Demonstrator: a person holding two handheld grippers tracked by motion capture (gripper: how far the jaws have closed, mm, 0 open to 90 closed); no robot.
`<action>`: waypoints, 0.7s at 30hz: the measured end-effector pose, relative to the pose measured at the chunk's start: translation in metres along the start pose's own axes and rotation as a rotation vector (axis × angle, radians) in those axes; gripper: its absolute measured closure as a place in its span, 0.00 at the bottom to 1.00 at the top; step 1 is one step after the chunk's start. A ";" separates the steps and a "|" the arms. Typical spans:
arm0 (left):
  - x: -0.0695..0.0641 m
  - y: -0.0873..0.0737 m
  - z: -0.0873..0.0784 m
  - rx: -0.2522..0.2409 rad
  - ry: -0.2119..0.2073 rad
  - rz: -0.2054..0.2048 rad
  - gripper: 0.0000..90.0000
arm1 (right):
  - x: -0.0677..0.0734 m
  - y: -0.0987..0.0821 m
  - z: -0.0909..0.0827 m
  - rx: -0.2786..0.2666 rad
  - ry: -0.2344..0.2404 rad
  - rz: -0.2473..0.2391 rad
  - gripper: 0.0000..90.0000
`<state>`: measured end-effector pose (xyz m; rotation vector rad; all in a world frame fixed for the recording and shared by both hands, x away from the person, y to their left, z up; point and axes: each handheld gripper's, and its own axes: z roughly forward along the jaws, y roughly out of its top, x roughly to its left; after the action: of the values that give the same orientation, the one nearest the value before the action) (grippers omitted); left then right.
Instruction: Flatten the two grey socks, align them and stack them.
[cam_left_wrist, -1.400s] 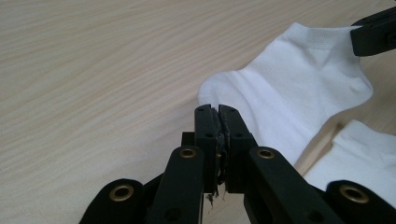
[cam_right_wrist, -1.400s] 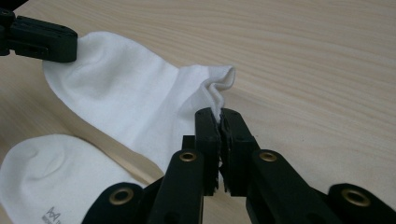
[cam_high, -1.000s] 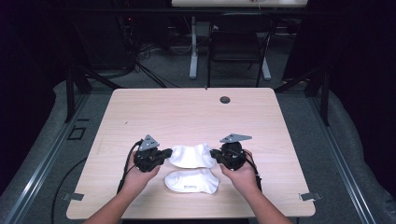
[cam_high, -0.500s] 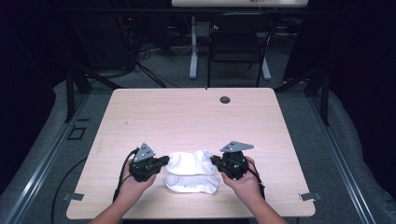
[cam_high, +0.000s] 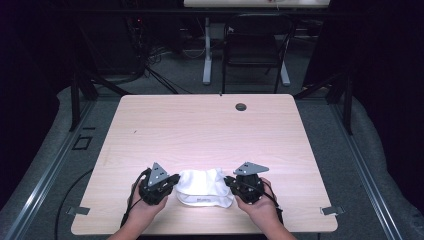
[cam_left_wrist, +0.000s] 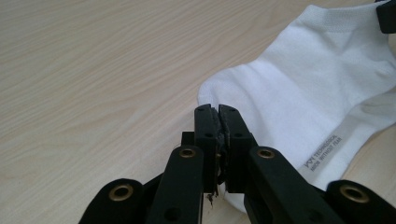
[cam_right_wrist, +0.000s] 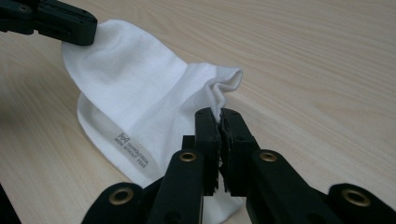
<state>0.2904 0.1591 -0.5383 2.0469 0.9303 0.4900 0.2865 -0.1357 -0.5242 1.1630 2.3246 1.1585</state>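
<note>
two black grippers pinch opposite ends of a white cotton ankle sock (cam_high: 205, 187) near the front edge of the pale wooden table (cam_high: 200, 130). the left gripper (cam_left_wrist: 218, 112) has its jaws shut on one edge, the right gripper (cam_right_wrist: 219, 116) clamps the other, and a second white sock seems to lie just beneath. each bite looks thin, so a tug could slip the fabric free. the top sock could also land crooked, or drag the lower one askew.
</note>
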 end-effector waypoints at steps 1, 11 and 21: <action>0.000 -0.001 -0.001 -0.001 -0.004 -0.007 0.97 | 0.001 -0.001 0.000 -0.001 0.001 -0.002 0.96; -0.011 -0.009 -0.004 0.042 0.032 0.024 0.97 | 0.008 -0.011 -0.004 0.023 -0.020 -0.026 0.96; -0.017 -0.013 0.001 0.061 0.014 0.022 0.97 | 0.010 -0.020 -0.002 0.043 -0.043 -0.037 0.96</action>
<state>0.2741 0.1511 -0.5497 2.1128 0.9422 0.4935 0.2687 -0.1360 -0.5374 1.1433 2.3390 1.0659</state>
